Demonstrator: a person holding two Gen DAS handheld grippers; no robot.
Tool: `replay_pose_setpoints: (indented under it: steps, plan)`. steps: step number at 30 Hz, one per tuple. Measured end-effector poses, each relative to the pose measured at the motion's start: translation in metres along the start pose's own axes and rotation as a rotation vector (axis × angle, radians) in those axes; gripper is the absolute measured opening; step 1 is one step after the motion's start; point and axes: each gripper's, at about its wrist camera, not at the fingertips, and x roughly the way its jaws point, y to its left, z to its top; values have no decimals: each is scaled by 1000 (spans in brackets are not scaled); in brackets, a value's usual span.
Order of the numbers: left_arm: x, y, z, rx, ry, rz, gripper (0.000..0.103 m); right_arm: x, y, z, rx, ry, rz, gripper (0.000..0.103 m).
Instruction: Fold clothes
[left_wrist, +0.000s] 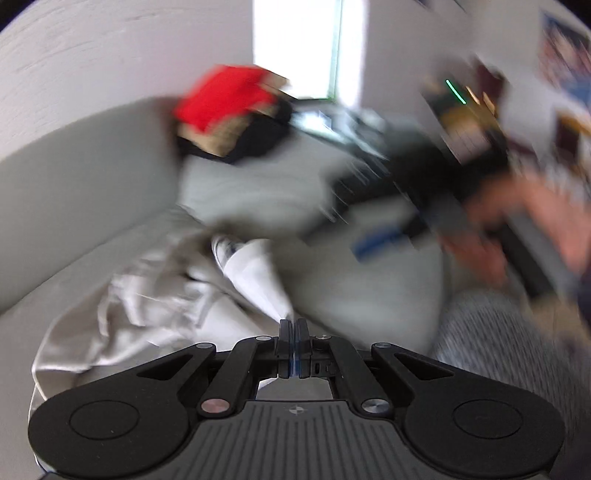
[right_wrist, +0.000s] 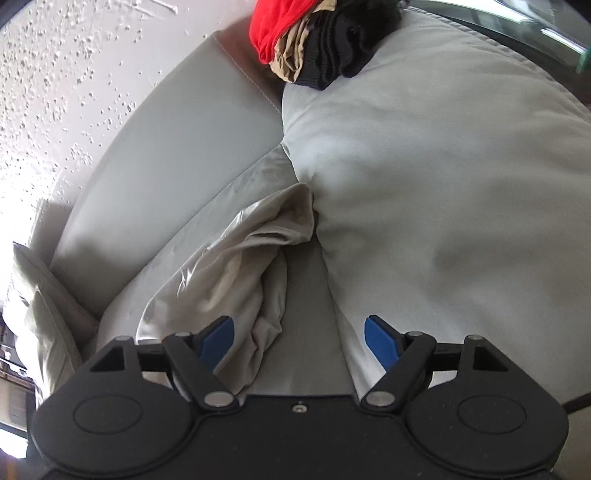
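The crumpled shiny beige cloth (right_wrist: 236, 266) is seen on the grey sofa seat (right_wrist: 303, 314), just ahead and left of the wide-open right gripper (right_wrist: 299, 341), its long side running away. The left gripper (left_wrist: 294, 326) is shut on a white cloth strip (left_wrist: 255, 277).

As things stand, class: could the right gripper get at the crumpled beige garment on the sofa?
Probably yes. The right gripper is open and empty, and the beige garment lies just ahead on the sofa seat, partly beside its left finger, with nothing between them.
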Motion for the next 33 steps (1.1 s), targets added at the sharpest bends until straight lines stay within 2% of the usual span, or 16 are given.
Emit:
replay_pose_setpoints:
  steps: [1, 4, 5, 7, 8, 9, 12, 15, 17, 23, 25, 27, 28, 29, 31, 33]
  plan:
    - [3, -10, -8, 37, 39, 1, 0, -6, -1, -3, 4, 1, -2, 78]
    - [11, -10, -31, -42, 142, 6, 4, -23, -8, -15, 19, 5, 3, 81]
    - [11, -2, -37, -118, 148, 27, 15, -29, -10, -19, 24, 6, 5, 83]
    - [0, 18, -49, -329, 127, 31, 21, -40, -15, -27, 34, 9, 8, 83]
    - [-7, 28, -56, -436, 101, 33, 37, -43, -15, -30, 32, 9, 10, 84]
    - [-12, 36, -65, -534, 72, 36, 43, -45, -15, -33, 28, 10, 12, 84]
    - [-19, 63, -92, -830, 0, 37, 41, -50, -14, -42, 16, 10, 16, 86]
    - [-3, 79, -106, -1090, -36, -54, 40, -50, -8, -45, 0, 16, 19, 86]
    - [8, 85, -118, -1198, -27, -109, 40, -52, -5, -49, -6, 15, 34, 86]
    - [35, 81, -122, -1288, 10, -158, 40, -48, 1, -54, -37, 15, 33, 87]
    - [35, 81, -117, -1281, 5, -154, 38, -44, 1, -54, -39, 14, 25, 87]
    - [39, 85, -112, -1273, 4, -141, 28, -40, 1, -54, -43, 13, 17, 87]
    - [41, 88, -110, -1267, 10, -128, 24, -38, 1, -53, -46, 12, 13, 87]
    - [41, 90, -110, -1263, 12, -110, 8, -35, 0, -53, -49, 11, 10, 87]
    - [42, 95, -109, -1257, 12, -50, 3, -29, -1, -52, -52, 14, 0, 87]
    - [30, 95, -107, -1227, 2, 59, 1, -24, -2, -51, -49, 18, -4, 87]
